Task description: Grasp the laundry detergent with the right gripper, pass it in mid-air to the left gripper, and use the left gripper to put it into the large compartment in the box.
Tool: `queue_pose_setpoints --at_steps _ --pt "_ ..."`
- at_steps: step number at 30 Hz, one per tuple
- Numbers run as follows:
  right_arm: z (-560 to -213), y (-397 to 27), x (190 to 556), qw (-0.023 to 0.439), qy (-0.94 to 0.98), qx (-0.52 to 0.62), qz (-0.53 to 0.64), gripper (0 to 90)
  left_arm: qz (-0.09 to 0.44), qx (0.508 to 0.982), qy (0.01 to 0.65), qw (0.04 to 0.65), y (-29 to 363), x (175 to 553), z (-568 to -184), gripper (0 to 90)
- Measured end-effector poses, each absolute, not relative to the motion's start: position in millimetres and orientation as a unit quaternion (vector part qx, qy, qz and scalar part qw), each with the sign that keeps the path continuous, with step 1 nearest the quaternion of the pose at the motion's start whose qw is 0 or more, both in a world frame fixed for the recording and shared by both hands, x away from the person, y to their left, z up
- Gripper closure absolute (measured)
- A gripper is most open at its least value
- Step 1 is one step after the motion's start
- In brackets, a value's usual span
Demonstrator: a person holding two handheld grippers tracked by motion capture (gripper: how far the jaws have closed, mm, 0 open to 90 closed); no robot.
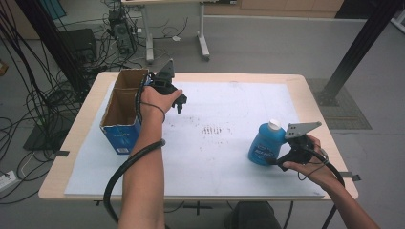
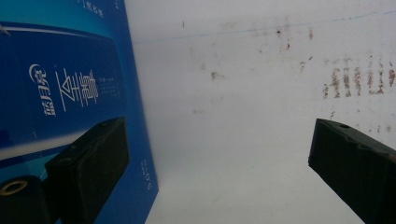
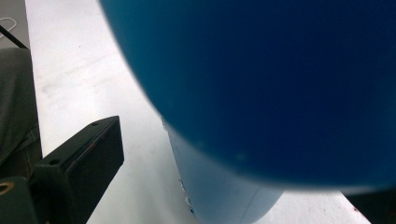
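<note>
A blue bottle (image 1: 263, 145) with a white cap stands on the white mat at the right, leaning slightly. My right gripper (image 1: 278, 162) is at its base on the near right side. In the right gripper view the blue bottle (image 3: 261, 84) sits very close between the jaws of my right gripper (image 3: 238, 165), and a gap shows between the left jaw and the bottle. My left gripper (image 1: 180, 105) hovers just right of an open cardboard box (image 1: 125, 107) with blue sides. In the left gripper view my left gripper (image 2: 219, 158) is wide open and holds nothing, beside the blue box (image 2: 65, 88).
The white mat (image 1: 215, 157) covers most of the wooden table (image 1: 315, 95) and has faint brown marks at its middle. Cables and desk legs lie on the floor beyond the far edge. A black post stands at the far right.
</note>
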State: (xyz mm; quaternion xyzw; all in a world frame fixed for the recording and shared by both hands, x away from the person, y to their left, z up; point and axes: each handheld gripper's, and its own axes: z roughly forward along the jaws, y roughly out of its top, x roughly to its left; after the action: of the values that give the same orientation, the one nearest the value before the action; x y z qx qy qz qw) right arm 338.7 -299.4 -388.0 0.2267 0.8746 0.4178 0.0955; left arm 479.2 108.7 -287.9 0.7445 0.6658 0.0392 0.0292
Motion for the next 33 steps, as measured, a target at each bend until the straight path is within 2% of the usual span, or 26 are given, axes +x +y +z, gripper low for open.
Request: queue_pose_setpoints --at_steps 33 --pt "-390.0 -292.0 339.3 0.097 0.866 0.217 0.44 2.2 0.04 0.744 0.666 0.032 107.1 480.6 -287.3 5.8"
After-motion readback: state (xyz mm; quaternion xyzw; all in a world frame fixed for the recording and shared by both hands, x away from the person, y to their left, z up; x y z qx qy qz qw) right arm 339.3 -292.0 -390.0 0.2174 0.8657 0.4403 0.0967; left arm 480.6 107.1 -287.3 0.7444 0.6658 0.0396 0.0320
